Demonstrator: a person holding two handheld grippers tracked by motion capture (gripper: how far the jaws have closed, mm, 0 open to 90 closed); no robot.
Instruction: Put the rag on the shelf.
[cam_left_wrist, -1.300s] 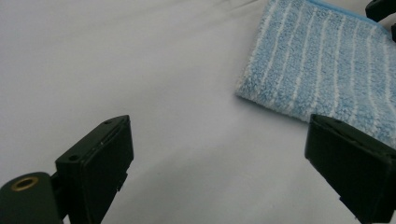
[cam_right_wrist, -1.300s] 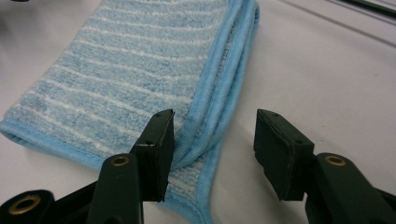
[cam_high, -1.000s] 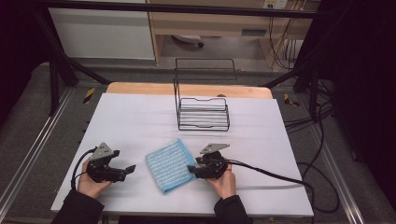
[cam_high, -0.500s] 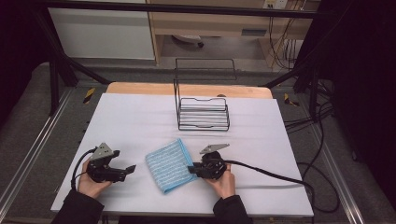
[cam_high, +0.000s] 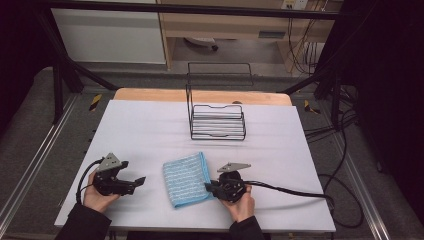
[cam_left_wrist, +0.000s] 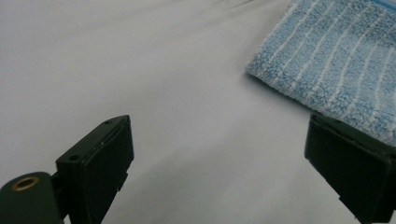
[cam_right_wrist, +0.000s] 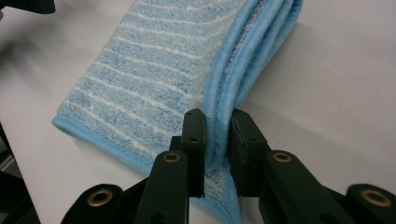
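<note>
I see a folded light-blue terry cloth with thin white stripes (cam_high: 187, 179) lying flat on the white table cover (cam_high: 150, 130), near the front edge and roughly midway between my two hands. In the right gripper view the cloth (cam_right_wrist: 168, 79) shows its stacked, bound edges running away from the camera, several layers thick.

My right gripper (cam_high: 209, 187) sits at the cloth's near right corner, and its two black jaws are pinched narrow onto that bound edge — the blue hem stands squeezed between the pads (cam_right_wrist: 194, 140). The hand holding it (cam_high: 241, 205) rests on the table, with a black cable (cam_high: 290, 189) trailing off to the right across the cover.

My left gripper (cam_high: 141, 180) lies well apart from the cloth on its left side, held low in the other hand (cam_high: 97, 197). Its jaws stand wide with nothing between them — in the left gripper view I see bare white cover through the gap, and the cloth's corner (cam_left_wrist: 336, 60) beyond the right-hand jaw.

Farther back, at the middle of the table, stands a black wire rack with a tall back frame (cam_high: 217, 122), well clear of the cloth. Behind it runs the strip of bare wooden tabletop (cam_high: 150, 95).
</note>
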